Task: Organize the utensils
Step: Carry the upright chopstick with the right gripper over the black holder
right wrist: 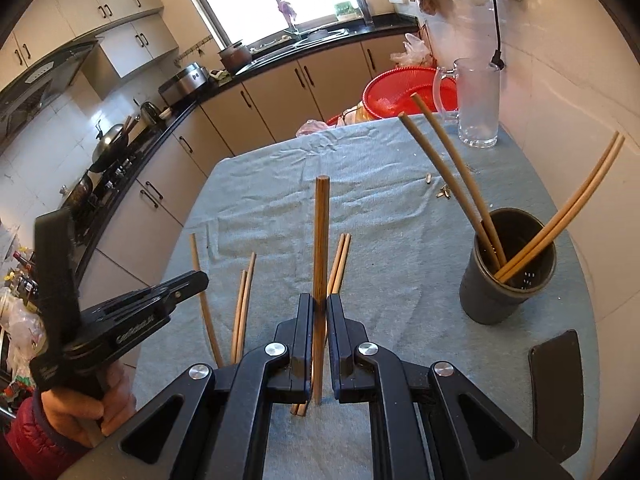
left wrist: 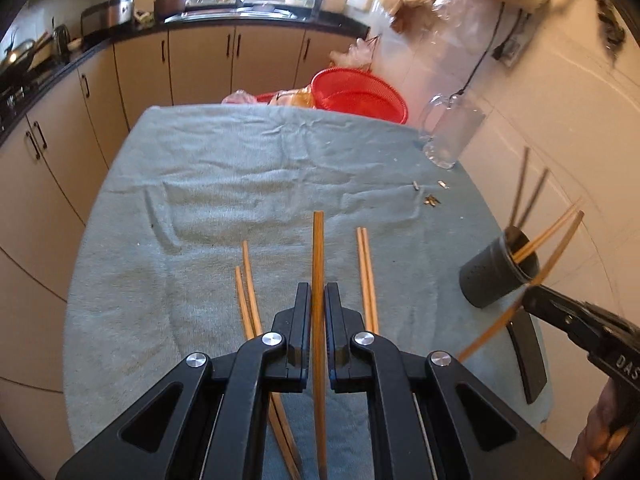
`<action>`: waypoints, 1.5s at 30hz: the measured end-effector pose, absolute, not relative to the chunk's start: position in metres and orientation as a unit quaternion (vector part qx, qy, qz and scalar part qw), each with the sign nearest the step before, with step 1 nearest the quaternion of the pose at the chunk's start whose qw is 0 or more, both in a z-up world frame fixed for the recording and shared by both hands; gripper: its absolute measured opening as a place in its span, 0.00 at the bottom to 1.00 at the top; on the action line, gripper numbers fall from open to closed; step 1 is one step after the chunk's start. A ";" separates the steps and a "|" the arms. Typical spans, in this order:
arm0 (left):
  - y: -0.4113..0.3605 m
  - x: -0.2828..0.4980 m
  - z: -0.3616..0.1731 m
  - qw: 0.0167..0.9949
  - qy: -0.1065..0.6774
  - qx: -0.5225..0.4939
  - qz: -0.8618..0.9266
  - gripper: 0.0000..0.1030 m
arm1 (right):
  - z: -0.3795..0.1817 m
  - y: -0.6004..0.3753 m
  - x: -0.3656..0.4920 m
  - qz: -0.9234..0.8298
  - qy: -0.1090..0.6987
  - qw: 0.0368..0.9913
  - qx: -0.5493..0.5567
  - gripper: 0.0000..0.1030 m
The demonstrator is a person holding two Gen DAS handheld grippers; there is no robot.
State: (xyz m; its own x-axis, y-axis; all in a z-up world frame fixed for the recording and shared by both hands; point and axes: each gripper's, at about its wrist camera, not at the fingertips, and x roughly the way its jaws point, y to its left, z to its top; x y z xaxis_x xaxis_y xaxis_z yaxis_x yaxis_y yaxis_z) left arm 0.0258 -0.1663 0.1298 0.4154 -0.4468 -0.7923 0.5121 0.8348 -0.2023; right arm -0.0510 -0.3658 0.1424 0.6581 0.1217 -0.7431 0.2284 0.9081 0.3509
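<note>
Chopstick (left wrist: 318,256) | clamped in left gripper (left wrist: 318,300) | long axis along fingers, pointing forward

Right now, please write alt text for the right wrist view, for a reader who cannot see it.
The right gripper is shut on one brown chopstick above a blue-grey cloth. More chopsticks lie on the cloth, four stand in a dark holder at right, and the left gripper is at left.

We carry two matching black grippers: the left gripper (left wrist: 318,294) and right gripper (right wrist: 319,304) each have angular linkage arms with triangular cut-outs and round silver screws (left wrist: 272,338). White lettering marks their bodies. A red quilted sleeve (right wrist: 28,434) covers our left wrist.
</note>
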 end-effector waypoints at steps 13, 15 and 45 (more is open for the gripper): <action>-0.171 -0.004 0.174 0.862 0.413 0.041 -0.292 0.06 | 0.169 -0.378 -0.075 -0.026 0.377 0.903 0.207 0.07; -0.173 -0.006 0.181 0.865 0.406 0.040 -0.293 0.06 | 0.173 -0.382 -0.079 -0.026 0.371 0.905 0.209 0.07; -0.274 -0.050 0.304 0.856 0.317 0.039 -0.407 0.06 | 0.252 -0.517 -0.192 -0.149 0.225 0.914 0.304 0.07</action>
